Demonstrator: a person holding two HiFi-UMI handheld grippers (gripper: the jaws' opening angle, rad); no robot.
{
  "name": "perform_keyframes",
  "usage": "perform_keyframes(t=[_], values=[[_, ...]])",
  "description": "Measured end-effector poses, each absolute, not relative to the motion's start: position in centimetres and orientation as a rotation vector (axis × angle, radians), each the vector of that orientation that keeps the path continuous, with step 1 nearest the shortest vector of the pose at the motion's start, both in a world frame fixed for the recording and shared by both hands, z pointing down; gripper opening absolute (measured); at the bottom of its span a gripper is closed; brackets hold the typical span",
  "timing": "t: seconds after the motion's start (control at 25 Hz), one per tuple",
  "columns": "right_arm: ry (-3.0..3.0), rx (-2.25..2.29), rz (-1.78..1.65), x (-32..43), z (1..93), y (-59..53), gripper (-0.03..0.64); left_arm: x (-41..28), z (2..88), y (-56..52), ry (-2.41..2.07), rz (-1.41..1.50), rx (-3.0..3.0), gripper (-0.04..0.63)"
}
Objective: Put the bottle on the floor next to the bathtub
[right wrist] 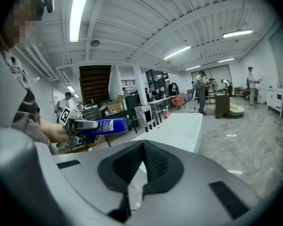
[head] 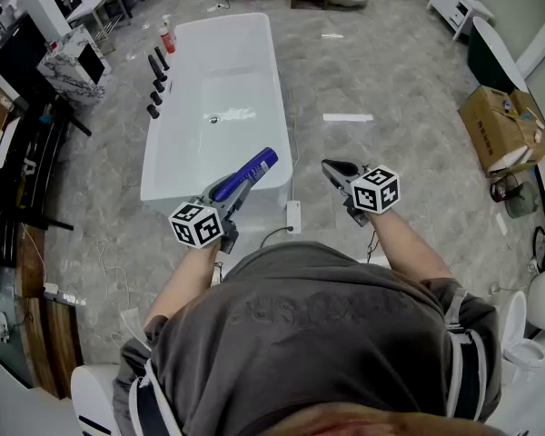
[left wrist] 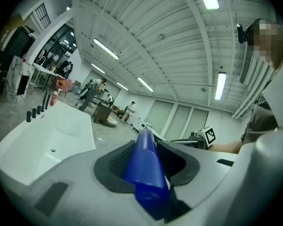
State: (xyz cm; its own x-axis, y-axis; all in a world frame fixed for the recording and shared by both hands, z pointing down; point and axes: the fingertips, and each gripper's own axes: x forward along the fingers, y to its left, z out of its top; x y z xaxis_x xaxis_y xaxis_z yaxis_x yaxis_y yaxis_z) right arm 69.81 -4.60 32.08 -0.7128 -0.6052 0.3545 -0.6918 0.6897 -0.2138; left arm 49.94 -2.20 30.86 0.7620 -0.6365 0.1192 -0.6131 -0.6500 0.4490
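Note:
A blue bottle (head: 252, 170) with a printed label lies nearly level between the jaws of my left gripper (head: 237, 189), which is shut on it above the near end of the white bathtub (head: 271, 80). In the left gripper view the bottle (left wrist: 145, 166) fills the gap between the dark pads and points out over the bathtub (left wrist: 37, 145). My right gripper (head: 333, 167) hangs to the right of the tub over the grey floor, jaws shut with nothing between them. The right gripper view shows its pads (right wrist: 153, 161) meeting, and the bottle (right wrist: 101, 125) held off to the left.
Black taps (head: 156, 84) and a red bottle (head: 167, 36) stand on the tub's left rim. A white power strip (head: 293, 216) with a cable lies on the floor by the tub's near right corner. A cardboard box (head: 504, 130) sits at the right, with people and furniture farther back.

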Motion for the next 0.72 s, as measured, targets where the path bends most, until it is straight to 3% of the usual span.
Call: perform_keyframes(t=[0.72], values=[[-2.693, 0.948, 0.451, 69.0, 31.0, -4.3, -0.008, 50.3, 30.0, -1.9, -0.97, -0.068, 2.479, 0.137]])
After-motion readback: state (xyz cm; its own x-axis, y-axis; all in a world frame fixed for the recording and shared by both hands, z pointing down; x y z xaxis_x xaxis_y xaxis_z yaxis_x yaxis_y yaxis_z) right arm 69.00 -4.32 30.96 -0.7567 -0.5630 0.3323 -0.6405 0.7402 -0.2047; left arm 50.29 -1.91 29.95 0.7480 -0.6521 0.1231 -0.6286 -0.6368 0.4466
